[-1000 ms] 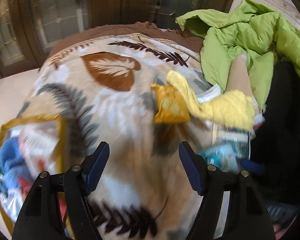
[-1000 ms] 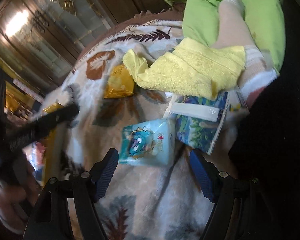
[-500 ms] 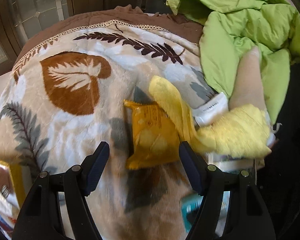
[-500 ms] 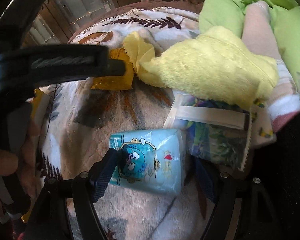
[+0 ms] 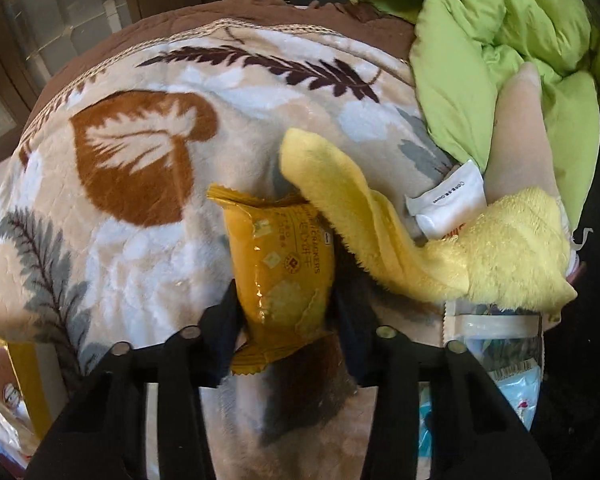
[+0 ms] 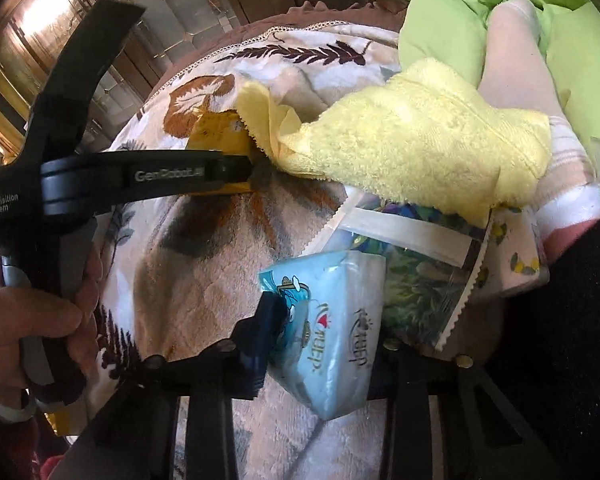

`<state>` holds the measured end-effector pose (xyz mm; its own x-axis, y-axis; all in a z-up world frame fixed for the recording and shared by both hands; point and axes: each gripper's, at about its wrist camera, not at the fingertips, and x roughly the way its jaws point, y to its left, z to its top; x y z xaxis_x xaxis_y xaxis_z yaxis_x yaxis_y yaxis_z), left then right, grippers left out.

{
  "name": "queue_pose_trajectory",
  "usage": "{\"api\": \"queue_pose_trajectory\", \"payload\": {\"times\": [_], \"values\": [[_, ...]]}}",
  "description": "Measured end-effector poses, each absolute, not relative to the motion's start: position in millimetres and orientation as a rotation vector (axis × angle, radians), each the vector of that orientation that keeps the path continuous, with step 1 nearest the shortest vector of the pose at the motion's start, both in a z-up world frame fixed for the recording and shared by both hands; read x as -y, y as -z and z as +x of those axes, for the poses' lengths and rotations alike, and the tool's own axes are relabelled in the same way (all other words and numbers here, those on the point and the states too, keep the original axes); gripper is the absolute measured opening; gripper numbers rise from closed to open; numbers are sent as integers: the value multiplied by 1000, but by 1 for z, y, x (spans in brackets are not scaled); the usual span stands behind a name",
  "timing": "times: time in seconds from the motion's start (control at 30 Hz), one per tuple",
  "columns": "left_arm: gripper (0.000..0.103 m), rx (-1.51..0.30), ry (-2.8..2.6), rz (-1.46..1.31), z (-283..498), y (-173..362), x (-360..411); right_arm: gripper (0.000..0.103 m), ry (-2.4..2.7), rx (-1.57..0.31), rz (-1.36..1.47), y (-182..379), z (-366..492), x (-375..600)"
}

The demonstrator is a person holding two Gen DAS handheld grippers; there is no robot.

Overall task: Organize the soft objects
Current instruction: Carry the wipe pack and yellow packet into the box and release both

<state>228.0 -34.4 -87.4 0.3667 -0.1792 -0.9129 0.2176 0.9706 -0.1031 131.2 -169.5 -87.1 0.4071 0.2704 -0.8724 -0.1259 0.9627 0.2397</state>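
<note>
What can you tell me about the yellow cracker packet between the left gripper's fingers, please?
The yellow cracker packet is a glossy foil-like pouch with crimped, serrated ends, printed with cracker pictures and the word "CRACKERS". It lies lengthwise on the leaf-patterned blanket, its near half between the fingers of the left gripper, which press its sides. The yellow towel overlaps its far right corner.
</note>
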Motion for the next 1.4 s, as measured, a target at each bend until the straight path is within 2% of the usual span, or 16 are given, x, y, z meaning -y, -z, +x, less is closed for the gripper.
{"api": "queue_pose_trajectory", "payload": {"times": [0.07,0.2,0.73,1.1,1.4], "values": [[38,-1167,266,8,224,85,27,21,-261,-1118,160,84,128,171],[37,-1157,276,-18,208,80,13,13,-290,-1116,216,80,125,177],[37,-1079,286,-95,122,23,-33,13,-477,-1056,341,28,87,160],[37,-1038,145,-79,44,-9,-135,15,-791,-1077,297,-8,78,30],[37,-1106,27,-93,-11,19,-200,15,-812,-1104,208,7,125,-82]]}}
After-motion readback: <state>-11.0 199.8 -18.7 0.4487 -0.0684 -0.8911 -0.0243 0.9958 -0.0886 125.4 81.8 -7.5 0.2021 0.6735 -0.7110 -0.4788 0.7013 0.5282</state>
